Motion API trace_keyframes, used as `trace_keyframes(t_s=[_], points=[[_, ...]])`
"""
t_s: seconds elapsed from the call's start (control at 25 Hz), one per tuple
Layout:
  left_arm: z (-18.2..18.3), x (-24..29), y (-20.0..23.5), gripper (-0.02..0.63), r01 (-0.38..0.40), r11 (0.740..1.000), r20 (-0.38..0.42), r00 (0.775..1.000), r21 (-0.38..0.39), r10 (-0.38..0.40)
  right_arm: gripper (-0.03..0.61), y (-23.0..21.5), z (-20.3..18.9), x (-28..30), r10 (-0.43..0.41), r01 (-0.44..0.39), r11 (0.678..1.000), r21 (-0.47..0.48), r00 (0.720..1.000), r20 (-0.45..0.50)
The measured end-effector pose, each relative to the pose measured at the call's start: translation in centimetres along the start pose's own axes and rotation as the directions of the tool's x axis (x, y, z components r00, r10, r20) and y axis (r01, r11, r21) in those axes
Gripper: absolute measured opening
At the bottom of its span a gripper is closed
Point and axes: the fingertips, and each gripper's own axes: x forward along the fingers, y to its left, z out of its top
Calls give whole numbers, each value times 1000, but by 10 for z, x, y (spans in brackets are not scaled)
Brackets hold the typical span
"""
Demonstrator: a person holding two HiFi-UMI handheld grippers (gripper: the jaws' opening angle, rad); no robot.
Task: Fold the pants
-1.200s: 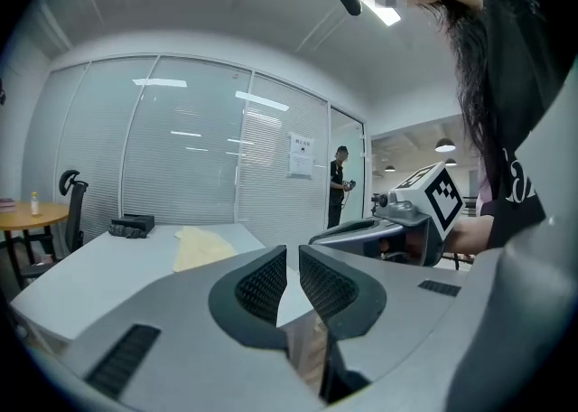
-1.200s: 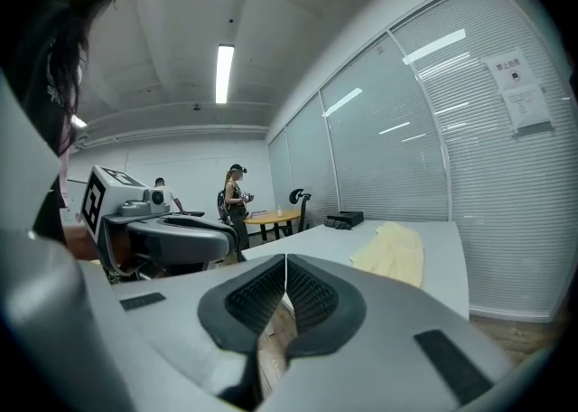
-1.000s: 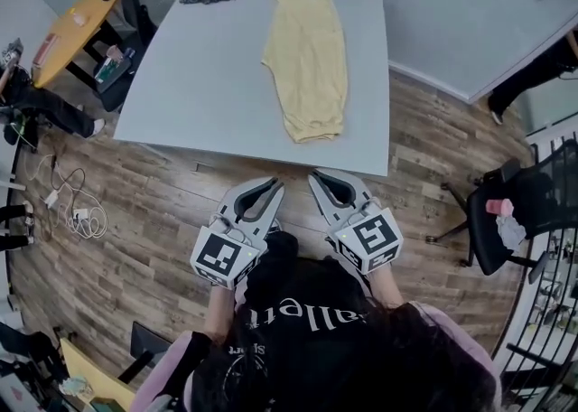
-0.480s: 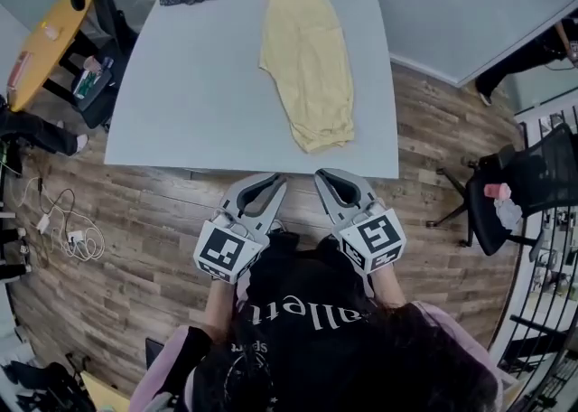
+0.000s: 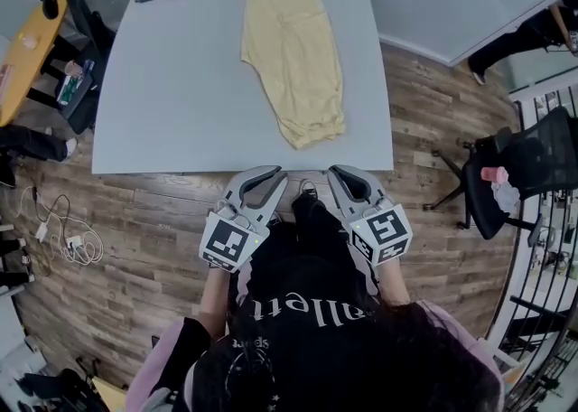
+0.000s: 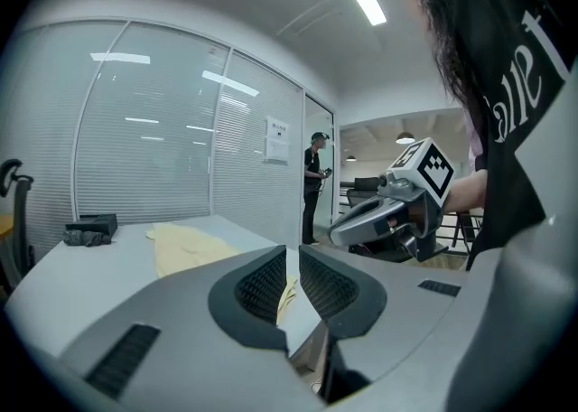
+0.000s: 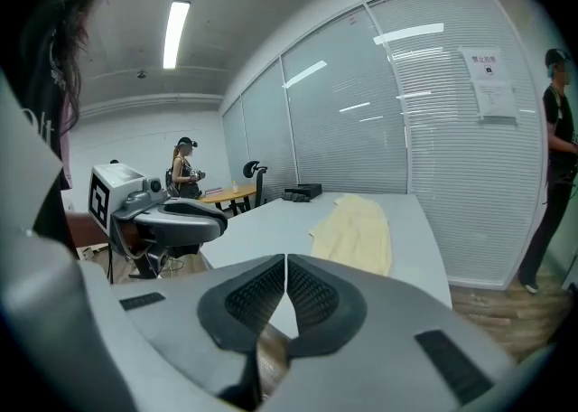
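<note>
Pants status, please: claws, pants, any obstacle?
Left claw, right claw: shut, empty, at near edge of grey table. Yellow pants lie on it, untouched. Nothing in between.

- Wood-plank floor [image 5: 135, 220] surrounds the pale grey counter [image 5: 163, 85].
- Glass partition walls with blinds [image 7: 397, 121] line the room.
- A ceiling strip light [image 7: 176, 32] glows.
- A black office chair [image 5: 528, 180] stands off the counter's right edge.

Pants' [image 6: 185, 246] near end hidden bhd left gripper [image 6: 293, 258].
</note>
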Motion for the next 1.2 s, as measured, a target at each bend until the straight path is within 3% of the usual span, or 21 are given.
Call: trace_keyframes(t_s=[0.16,0.4,0.52,0.72,0.92,1.2], points=[[-16,24,2,61,3,1000,-51,999,1,-3,23,-27,-15,12,23,-24,999,-29,999,-32],[-49,59,14,63,-3,1000,-179,984,-14,0,28,-69,-45,42,38,-52,995,-89,987,-158],[-67,79,19,63,10,1000,-241,970,-25,-16,115,-89,-57,56,61,-81,992,-94,978,-201],[-106,107,26,76,16,999,-350,936,-50,-33,171,-109,-81,82,94,-145,976,-161,952,-290],[-138,129,33,166,50,998,-443,895,-36,-61,196,-117,-111,108,132,-224,955,-196,909,-395],[-166,149,33,198,102,995,-539,837,-10,-91,196,-119,-139,128,106,-307,892,-333,856,-506]])
